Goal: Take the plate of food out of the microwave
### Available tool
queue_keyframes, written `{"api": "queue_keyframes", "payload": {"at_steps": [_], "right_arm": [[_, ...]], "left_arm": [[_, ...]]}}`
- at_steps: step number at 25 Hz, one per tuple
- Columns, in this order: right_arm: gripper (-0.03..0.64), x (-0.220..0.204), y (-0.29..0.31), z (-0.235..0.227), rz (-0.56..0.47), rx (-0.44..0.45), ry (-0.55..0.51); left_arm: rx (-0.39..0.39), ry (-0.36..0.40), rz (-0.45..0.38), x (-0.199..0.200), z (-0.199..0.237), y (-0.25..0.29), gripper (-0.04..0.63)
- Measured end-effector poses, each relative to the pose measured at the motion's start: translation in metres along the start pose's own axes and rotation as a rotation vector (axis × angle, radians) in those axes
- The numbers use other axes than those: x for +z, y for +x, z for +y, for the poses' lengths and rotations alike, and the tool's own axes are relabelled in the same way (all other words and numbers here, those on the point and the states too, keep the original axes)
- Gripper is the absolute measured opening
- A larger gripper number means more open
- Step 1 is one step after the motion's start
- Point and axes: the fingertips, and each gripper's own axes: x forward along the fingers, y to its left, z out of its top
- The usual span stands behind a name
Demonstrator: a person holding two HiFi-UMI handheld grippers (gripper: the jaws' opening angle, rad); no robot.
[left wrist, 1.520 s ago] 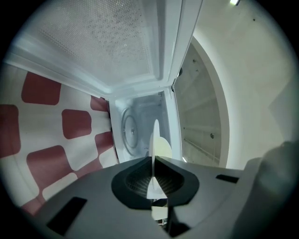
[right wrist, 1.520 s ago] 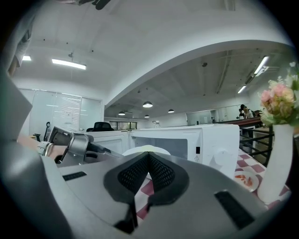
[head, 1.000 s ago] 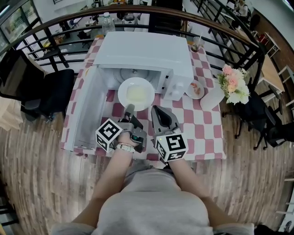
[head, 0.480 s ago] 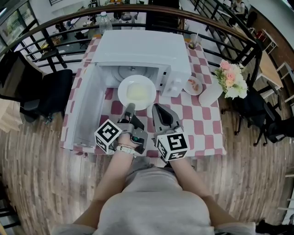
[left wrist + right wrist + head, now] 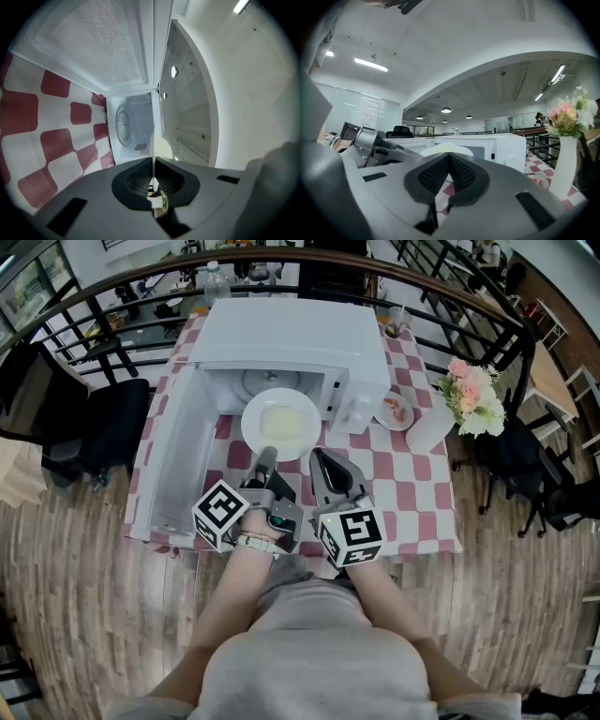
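A white plate (image 5: 280,424) of pale yellow food hangs level at the mouth of the white microwave (image 5: 291,338), whose door (image 5: 173,460) is swung open to the left. My left gripper (image 5: 265,461) is shut on the plate's near rim. In the left gripper view the plate (image 5: 153,150) shows edge-on, pinched in the left gripper (image 5: 153,180), with the cavity and its glass turntable (image 5: 121,124) behind. My right gripper (image 5: 322,465) hovers just right of the left one, below the plate, shut and holding nothing. In the right gripper view the right gripper (image 5: 449,161) has its jaws together, with the plate (image 5: 445,149) beyond.
The table wears a red and white checked cloth (image 5: 403,488). A small dish of food (image 5: 397,413) and a white vase of flowers (image 5: 464,399) stand right of the microwave. A bottle (image 5: 217,282) and a glass (image 5: 400,326) stand behind it. A dark chair (image 5: 103,427) is at the left.
Hardly anything differs: the plate stays at the microwave's mouth in the left gripper, and both grippers keep their places.
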Motion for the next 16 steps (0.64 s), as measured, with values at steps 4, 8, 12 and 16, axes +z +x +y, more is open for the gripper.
{"api": "queue_keyframes", "payload": {"at_steps": [4,8,12,16], "right_arm": [[0.021,0.0016,-0.0015,0.0003,-0.006,0.000,-0.002],[0.021,0.0050,-0.0013,0.0009,-0.014,0.000,-0.005],[0.021,0.0073,-0.0013,0.0012,-0.021,0.005,-0.010],[0.021,0.0085,-0.0005,0.0005,-0.027,0.011,-0.015]], "left_arm": [[0.000,0.000,0.002,-0.0011,-0.0010,-0.0007,0.017],[-0.006,0.001,0.005,-0.0012,-0.0048,0.0001,0.017],[-0.005,-0.001,0.006,-0.0018,-0.0053,0.0007,0.017],[-0.007,0.000,0.010,-0.0034,-0.0066,0.0027,0.017]]}}
